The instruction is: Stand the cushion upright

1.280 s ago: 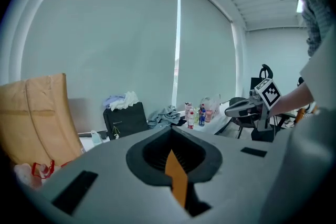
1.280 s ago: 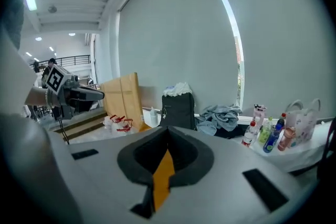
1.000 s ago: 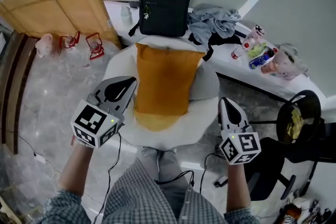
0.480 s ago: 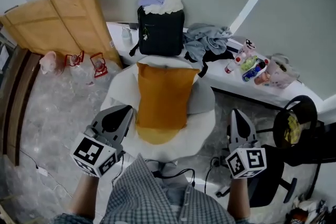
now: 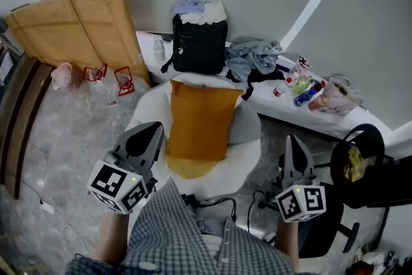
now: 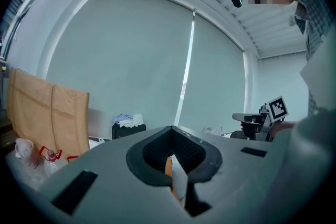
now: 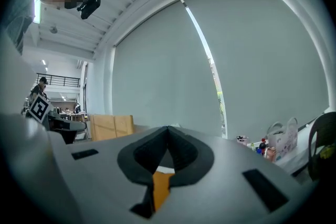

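Note:
An orange cushion point(image 5: 198, 122) rests on a round white chair point(image 5: 248, 133), its upper part leaning on the chair's back and its lower edge on the seat. My left gripper point(image 5: 150, 130) hovers just off the cushion's lower left edge, shut and empty. To the right of the chair my right gripper point(image 5: 293, 140) is held apart from the cushion, also shut with nothing in it. In the left gripper view the jaws point(image 6: 170, 132) are closed, and only a sliver of the cushion point(image 6: 168, 166) shows below them. The right gripper view shows the same: closed jaws point(image 7: 168, 131), an orange sliver of cushion point(image 7: 159, 189).
Behind the chair stand a black backpack point(image 5: 199, 43) topped with clothes and a large cardboard sheet point(image 5: 77, 28). A low white ledge point(image 5: 341, 124) carries grey clothes point(image 5: 254, 56) and bottles point(image 5: 302, 85). A black office chair point(image 5: 362, 158) is at the right; cables lie on the floor.
Both grippers have risen and drawn back toward the person, away from the cushion's sides. The cushion has stayed in place against the chair's back.

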The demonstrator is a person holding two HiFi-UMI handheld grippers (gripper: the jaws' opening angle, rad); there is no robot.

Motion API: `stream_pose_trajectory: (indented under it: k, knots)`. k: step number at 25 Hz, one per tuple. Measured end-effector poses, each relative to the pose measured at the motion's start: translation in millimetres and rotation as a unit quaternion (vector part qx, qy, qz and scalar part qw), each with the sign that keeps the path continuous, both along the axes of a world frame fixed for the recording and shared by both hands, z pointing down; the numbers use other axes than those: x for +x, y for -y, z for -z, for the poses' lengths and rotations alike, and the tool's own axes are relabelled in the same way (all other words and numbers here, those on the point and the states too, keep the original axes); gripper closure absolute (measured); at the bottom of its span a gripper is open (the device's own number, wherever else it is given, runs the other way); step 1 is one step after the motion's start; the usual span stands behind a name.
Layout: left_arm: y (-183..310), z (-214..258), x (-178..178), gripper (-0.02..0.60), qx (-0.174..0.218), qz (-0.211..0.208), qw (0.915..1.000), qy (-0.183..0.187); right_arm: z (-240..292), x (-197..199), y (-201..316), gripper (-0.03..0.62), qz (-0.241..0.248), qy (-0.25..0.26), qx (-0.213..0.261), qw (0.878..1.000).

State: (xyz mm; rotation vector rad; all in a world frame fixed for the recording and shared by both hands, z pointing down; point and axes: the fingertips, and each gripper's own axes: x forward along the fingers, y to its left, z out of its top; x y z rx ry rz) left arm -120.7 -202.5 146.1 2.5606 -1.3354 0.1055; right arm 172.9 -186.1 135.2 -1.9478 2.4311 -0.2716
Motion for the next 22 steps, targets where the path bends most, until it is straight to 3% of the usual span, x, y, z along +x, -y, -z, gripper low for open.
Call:
stream_pose_trajectory:
  k: [8,14,22]
  knots:
    - [-4,4,9,0.574,0.005,-0.014,0.9998,-0.016,-4,-23,1,0.586,0.02,-0.031,-0.004,0.999]
    - [-6,11,5,0.574,0.015,-0.008,0.9999,-0.002,6,-28,5,0.587,0.026,-0.027,0.005,0.999]
    - [-7,11,2,0.574,0.011,-0.007,0.9997,-0.02,3,-29,-1,0.588,0.025,-0.033,0.001,0.999]
